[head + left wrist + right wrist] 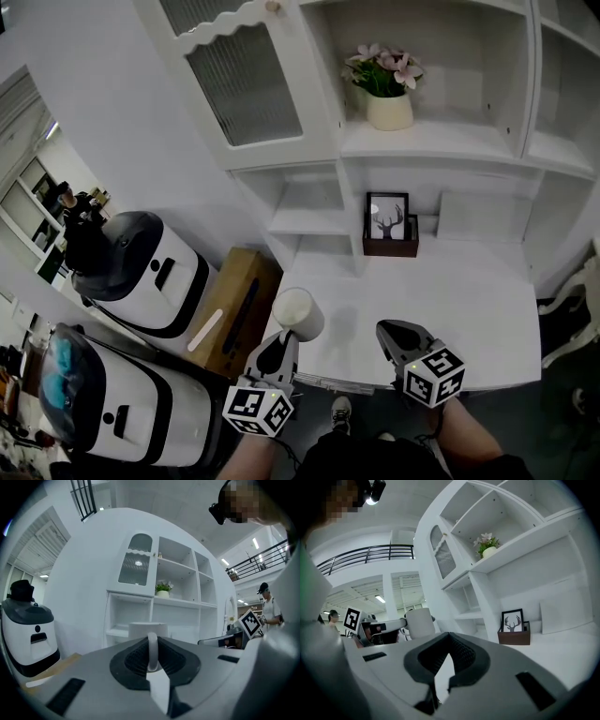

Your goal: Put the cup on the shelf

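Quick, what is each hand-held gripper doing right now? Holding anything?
Left hand-held gripper: closed on the white handled cup, gripping its handle.
Right hand-held gripper: closed, holding nothing.

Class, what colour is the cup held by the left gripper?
The cup is white, clearest in the head view.

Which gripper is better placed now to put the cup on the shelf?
Left. The left gripper grips the cup by its handle, facing the shelf. The right gripper is shut on nothing, off to the side.
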`<state>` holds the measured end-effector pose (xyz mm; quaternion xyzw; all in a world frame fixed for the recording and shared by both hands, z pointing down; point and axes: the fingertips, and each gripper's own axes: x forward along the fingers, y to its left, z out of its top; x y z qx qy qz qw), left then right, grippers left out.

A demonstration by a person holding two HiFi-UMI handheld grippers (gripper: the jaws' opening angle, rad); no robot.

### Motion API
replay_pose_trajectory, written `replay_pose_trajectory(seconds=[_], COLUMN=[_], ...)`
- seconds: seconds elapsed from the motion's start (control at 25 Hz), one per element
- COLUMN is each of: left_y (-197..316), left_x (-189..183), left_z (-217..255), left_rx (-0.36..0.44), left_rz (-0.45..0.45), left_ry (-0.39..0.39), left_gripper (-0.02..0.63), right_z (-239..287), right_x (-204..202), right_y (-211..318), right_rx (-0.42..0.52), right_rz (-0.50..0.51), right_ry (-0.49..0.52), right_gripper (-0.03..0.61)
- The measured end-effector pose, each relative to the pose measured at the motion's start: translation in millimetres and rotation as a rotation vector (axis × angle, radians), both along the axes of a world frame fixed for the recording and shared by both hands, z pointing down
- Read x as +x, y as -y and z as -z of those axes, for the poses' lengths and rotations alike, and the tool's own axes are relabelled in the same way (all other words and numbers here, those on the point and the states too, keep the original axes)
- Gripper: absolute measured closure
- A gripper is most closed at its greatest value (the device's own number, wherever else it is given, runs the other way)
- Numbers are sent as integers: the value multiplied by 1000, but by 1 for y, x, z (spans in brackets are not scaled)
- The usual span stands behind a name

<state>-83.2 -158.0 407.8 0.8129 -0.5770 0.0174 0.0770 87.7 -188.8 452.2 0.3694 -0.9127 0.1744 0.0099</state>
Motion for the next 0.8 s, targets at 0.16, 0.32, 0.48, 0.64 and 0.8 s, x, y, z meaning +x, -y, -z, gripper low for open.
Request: replay_pose_trajectory(seconds=[0.16,0.32,0.48,0.64,0.8], left_y=[26,51,71,89,106], left_x=[-15,-25,-29,-36,-41], left_z=[0,-3,-7,-7,-6], left_rx=[-2,-2,-8,-1,4], left_rz=[-30,-53,-82,-108,-135], left_ry=[-4,-7,-3,-4,-3], left_gripper=[577,577,577,577,577], right_z=[0,-2,-5,-4,-3], right_x=[-11,-18,-22,-29,-34], right_y=[16,31,47,57,68], right_rx=[-6,-12,-21,-18,-16], right_rz=[-35,-68,-101,-125,-151], right_ry=[-5,-12,-16,-22,-29], right_gripper=[575,575,575,575,575])
